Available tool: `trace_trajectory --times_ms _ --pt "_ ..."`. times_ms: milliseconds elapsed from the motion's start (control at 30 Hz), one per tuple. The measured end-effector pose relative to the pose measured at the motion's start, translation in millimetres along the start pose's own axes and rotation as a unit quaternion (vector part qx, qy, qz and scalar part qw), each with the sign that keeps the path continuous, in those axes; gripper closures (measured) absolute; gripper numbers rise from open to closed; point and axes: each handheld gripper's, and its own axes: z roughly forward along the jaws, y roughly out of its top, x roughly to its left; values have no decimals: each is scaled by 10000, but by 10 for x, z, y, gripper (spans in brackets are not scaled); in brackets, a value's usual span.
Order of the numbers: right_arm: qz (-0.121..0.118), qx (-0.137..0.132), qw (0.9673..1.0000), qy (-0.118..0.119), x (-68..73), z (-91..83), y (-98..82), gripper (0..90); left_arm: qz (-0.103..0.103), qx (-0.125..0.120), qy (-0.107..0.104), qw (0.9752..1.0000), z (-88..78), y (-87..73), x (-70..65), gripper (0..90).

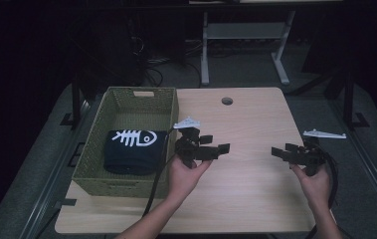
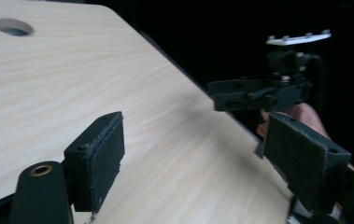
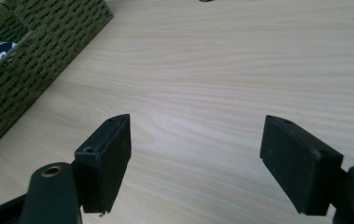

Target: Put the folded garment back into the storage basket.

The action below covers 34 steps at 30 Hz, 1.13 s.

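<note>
Facing tools (image 1: pixel 220 148) (image 1: pixel 277 152) — folded garment (image 1: pixel 134 149) left, basketed

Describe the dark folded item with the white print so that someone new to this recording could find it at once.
Start at the light wooden table and look to its left edge, where a green woven basket stands. Inside it, toward the near end, lies a dark folded cloth. A white fish-skeleton print on its top sets it apart; nothing else lies in the basket.
</note>
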Motion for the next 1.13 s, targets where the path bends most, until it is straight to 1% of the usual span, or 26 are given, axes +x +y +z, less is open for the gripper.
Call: trace_trajectory --times_ms 33,100,200,267,300,367,467,533,567,633,700,767,833,867,900,967,1000,1033,1067,1100,1133 --pt "4 10 10000 -13 -14 -7 -16 242 42 33 6 10000 19 -27 -23 208" --pt "44 -16 10000 -37 -37 -27 -52 242 75 62 -82 9999 53 -76 -56 208" --pt "76 23 10000 -59 -68 -43 -100 239 123 161 -131 9997 117 -144 -94 208" --pt "66 54 9999 -66 -80 -50 -137 239 144 224 -136 9996 153 -196 -107 208" --pt "66 54 9999 -66 -80 -50 -137 239 144 224 -136 9996 153 -196 -107 208" --pt "-14 88 9998 -164 -85 -70 -202 239 138 270 -175 9994 193 -273 -120 210" --pt "-32 80 9998 -196 -93 -99 -263 239 191 301 -177 9992 222 -358 -138 213" --pt "19 74 9998 -179 -98 -121 -310 238 247 334 -187 9990 228 -425 -150 213" --pt "-1 62 9998 -174 -98 -137 -337 238 235 341 -183 9990 229 -457 -159 213" --pt "-29 57 9998 -203 -88 -175 -396 238 152 332 -276 9990 214 -537 -155 213" --pt "-70 33 9997 -234 -78 -206 -444 238 130 355 -302 9988 193 -597 -153 213" --pt "-86 -16 9997 -217 -62 -235 -494 236 82 351 -310 9989 162 -664 -144 213" --pt "-124 -45 9997 -203 -34 -262 -550 228 159 378 -291 9987 127 -730 -132 213" --pt "-153 -75 9997 -182 -16 -274 -584 225 138 374 -302 9987 112 -767 -134 213" --pt "-195 -118 9996 -157 6 -289 -621 225 141 360 -318 9987 96 -809 -143 213" --pt "-352 -244 9991 -33 75 -328 -706 214 199 302 -315 9988 54 -900 -176 213" --pt "-487 -300 9984 8 118 -347 -743 205 226 251 -371 9987 33 -956 -201 213" --pt "-692 -369 9969 53 172 -367 -793 187 295 293 -371 9984 18 -984 -219 213" --pt "-827 -414 9957 80 205 -376 -823 183 452 278 -314 9981 -6 -1032 -254 213" --pt "-1024 -449 9937 79 255 -391 -871 181 516 263 -286 9979 -21 -1056 -271 213" --pt "-1103 -464 9927 119 277 -395 -896 179 579 257 -301 9975 -40 -1082 -281 213"
